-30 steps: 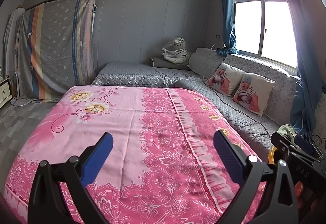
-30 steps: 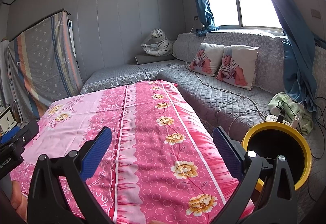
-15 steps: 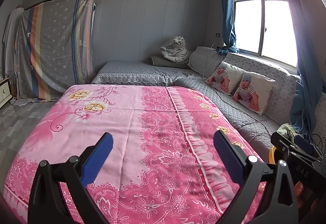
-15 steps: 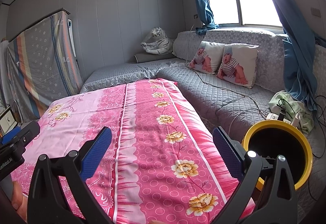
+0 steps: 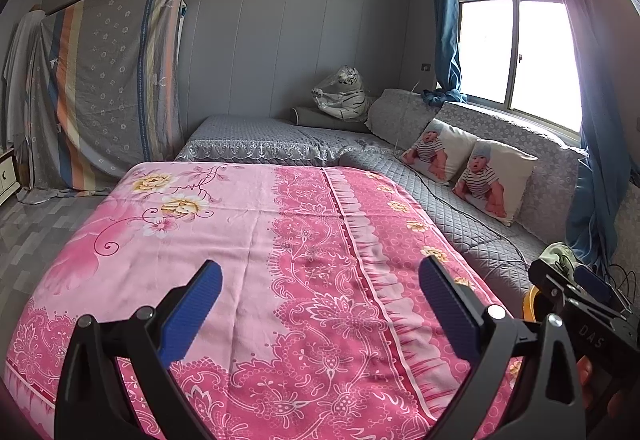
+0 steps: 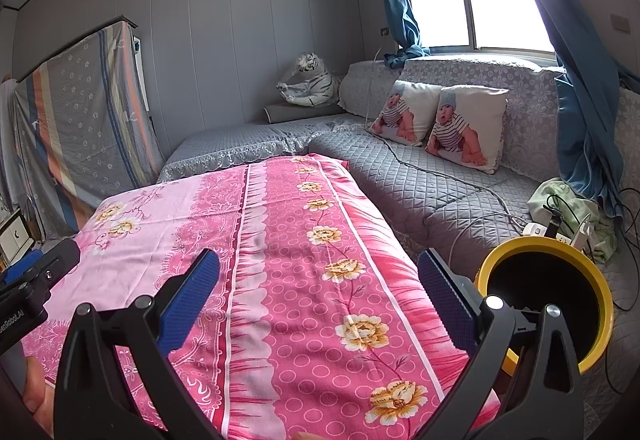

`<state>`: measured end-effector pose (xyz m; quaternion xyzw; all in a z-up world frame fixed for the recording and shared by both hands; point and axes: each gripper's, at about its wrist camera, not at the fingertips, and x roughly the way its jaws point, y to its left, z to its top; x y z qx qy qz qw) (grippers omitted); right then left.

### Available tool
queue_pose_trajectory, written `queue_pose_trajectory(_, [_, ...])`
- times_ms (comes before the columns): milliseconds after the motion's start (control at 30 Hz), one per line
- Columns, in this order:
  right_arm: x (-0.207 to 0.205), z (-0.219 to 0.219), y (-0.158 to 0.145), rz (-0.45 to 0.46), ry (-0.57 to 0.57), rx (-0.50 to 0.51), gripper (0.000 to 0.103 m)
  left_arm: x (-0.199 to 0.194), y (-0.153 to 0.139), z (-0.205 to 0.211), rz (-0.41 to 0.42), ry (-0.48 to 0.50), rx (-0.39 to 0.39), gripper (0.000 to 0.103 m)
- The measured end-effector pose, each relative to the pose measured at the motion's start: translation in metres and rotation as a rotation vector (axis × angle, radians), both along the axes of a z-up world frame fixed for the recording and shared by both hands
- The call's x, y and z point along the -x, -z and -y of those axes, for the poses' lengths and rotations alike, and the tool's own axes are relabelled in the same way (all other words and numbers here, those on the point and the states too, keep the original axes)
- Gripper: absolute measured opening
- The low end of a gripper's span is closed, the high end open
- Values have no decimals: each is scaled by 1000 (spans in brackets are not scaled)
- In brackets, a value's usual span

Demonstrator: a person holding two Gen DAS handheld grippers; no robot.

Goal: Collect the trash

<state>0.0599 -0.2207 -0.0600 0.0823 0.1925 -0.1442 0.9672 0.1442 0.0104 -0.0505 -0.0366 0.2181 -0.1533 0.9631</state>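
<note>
- Left wrist view: left gripper held over the near edge of the pink sheet, blue pads wide apart, nothing between them.
- No trash to be seen anywhere on the pink sheet, from near edge to far edge. Could mean the picking up is all done, or has not started; cannot tell which.
- Only a thin slice of the yellow bin showing at the right edge of the sheet, mostly hidden behind the right gripper.
- Counted here: one pink sheet, two baby pillows on the grey couch, one toy tiger at the far corner, one window.
- Right wrist view: right gripper over the near right part of the pink sheet, pads wide apart too, holding nothing.
- Yellow bin just beside the right edge of the sheet, mouth open and dark inside; cannot see if any trash is in it.
- Left gripper peeking in at the left edge.
- No wrapper, paper or scrap on sheet or couch. A green cloth with wires and a white power strip behind the bin, likely not trash.
- Counted here: one bin, two grippers, two baby pillows, one toy tiger, zero bits of trash.
</note>
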Motion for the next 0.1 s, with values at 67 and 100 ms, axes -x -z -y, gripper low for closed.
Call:
queue_pose_trajectory(67, [0,0,0,0,0,0,95,0,0,0,0,-1,0,95])
queue_pose_trajectory(100, [0,-1,0,1,0,0,95,0,0,0,1,1,-1,95])
